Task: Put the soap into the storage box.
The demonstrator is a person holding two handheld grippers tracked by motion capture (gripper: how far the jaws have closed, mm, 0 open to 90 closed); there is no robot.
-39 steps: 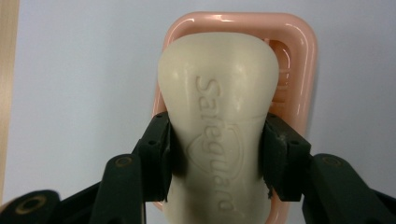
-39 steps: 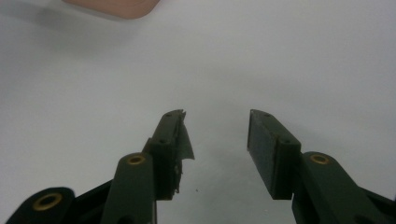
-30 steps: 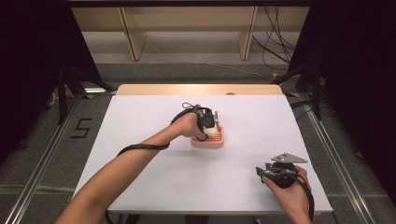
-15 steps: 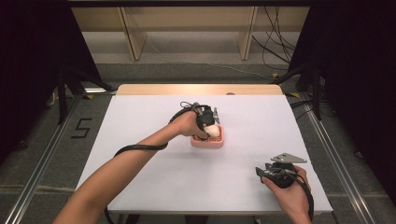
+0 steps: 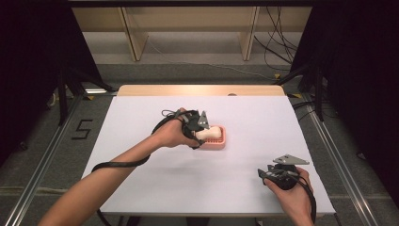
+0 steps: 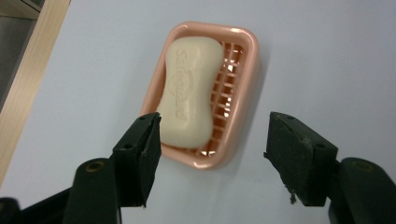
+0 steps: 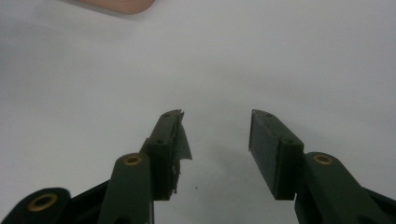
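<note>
Soap (image 6: pixel 189 91) fills pink dish (image 6: pixel 243 88); table (image 5: pixel 141 117) around.

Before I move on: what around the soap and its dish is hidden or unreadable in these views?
- High view: the left gripper and hand cover the soap dish's left end.
- Left gripper view: a finger hides the dish's near corner; the soap's embossed lettering is too faint.
- Right gripper view: the top edge cuts off a pink object.

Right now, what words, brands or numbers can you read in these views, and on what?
"Safeguard": embossed along the cream soap bar, which lies in the pink soap dish; the small emblem beneath it is too faint to read.
"5": black figure on the grey floor left of the table.
</note>
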